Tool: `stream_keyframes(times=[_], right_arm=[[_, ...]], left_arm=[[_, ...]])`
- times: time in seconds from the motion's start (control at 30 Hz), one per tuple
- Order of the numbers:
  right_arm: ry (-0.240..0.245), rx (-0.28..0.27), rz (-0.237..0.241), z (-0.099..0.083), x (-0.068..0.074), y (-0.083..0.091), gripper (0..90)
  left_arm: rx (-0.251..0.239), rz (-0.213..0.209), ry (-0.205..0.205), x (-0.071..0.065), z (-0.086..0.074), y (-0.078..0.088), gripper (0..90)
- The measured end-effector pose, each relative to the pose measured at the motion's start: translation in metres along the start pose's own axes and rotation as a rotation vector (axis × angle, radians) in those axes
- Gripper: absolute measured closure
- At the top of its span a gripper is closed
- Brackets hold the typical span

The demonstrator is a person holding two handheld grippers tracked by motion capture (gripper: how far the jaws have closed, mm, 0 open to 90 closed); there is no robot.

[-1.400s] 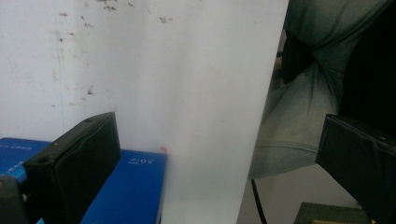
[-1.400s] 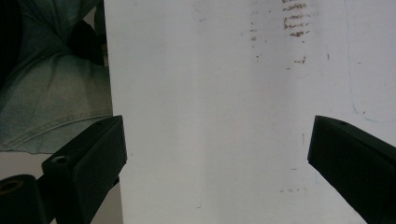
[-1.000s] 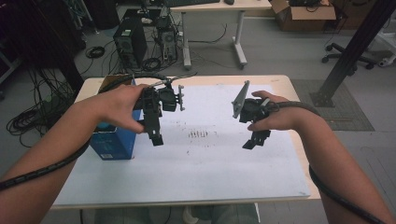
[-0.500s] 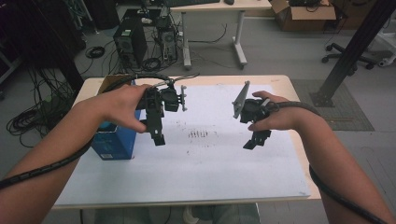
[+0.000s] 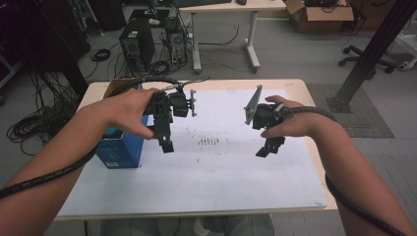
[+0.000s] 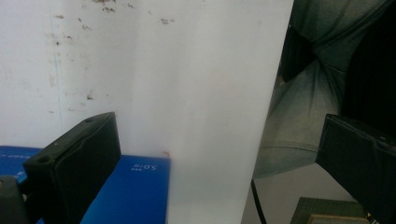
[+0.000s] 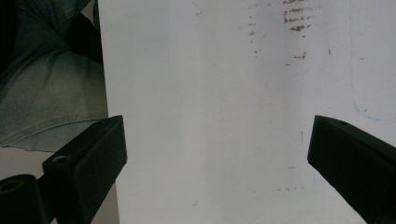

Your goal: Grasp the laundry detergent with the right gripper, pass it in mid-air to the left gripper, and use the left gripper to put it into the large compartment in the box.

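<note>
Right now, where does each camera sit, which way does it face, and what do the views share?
High view: above the person's side, looking forward and down on the white table; both forearms, left gripper and right gripper show.
Left gripper view: rides the left gripper, looking down past open jaws at the table edge, blue box and the person's jeans.
Right gripper view: rides the right gripper, looking down at the table and jeans.
Shared: the stained white tabletop; the blue box in two views.
</note>
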State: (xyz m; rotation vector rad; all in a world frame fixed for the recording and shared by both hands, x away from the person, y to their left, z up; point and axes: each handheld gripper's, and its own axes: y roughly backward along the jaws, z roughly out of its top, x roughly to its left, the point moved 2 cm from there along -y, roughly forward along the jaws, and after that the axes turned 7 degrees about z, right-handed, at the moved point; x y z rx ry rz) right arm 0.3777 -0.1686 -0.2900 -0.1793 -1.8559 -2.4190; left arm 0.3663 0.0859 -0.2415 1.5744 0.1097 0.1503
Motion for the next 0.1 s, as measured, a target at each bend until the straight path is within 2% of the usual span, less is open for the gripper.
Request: stream_keyframes(times=[0.1], right_arm=[[0.005,0.0,0.003,0.0005,-0.0003,0.0003,4.7]], left_arm=[[-0.005,-0.004,0.001,0.0008,0.0013,-0.0018,0.2]])
